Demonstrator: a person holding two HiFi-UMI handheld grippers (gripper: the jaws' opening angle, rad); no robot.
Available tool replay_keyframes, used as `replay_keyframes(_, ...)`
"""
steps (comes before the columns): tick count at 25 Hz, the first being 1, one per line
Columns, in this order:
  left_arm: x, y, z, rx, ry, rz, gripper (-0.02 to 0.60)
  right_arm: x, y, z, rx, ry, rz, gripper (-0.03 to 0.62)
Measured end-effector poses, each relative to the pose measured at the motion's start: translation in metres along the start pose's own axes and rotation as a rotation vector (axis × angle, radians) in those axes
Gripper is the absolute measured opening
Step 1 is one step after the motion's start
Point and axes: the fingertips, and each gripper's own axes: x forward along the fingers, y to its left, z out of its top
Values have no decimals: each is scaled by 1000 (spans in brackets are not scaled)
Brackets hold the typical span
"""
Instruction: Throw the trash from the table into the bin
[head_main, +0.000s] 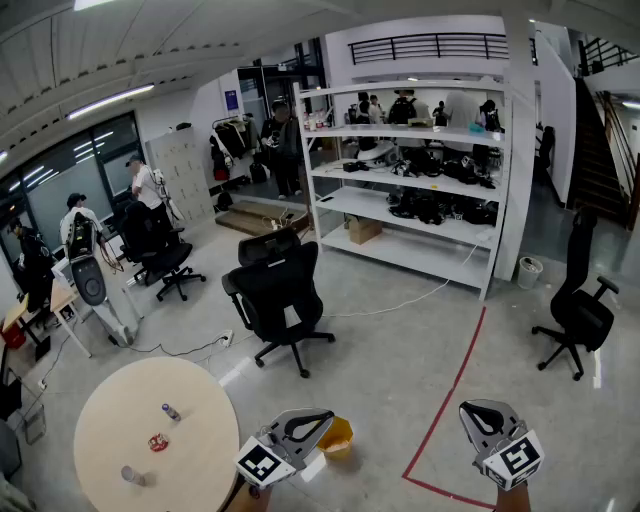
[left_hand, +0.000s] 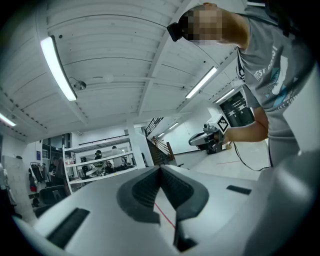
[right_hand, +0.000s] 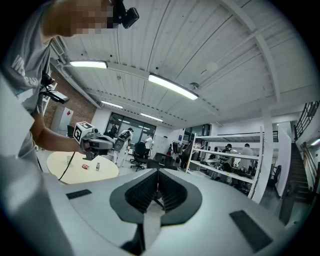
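Observation:
A round beige table stands at the lower left of the head view. On it lie a small bottle, a red crushed wrapper and a clear cup. A yellow bin sits on the floor just right of the table, partly hidden behind my left gripper. That gripper is shut and holds nothing; it hangs beside the table's right edge. My right gripper is also shut and empty, further right over the floor. The right gripper view shows the table, the wrapper and the bottle.
A black office chair stands beyond the table, another at the far right. White shelving fills the back. Red floor tape runs between the grippers. A white waste basket stands by the shelving. People work at the left.

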Motion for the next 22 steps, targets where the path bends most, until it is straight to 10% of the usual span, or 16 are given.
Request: replay_keyframes(22,-228,105,-28,-12,36,240,41,178,182,82,-66,-31,253,9)
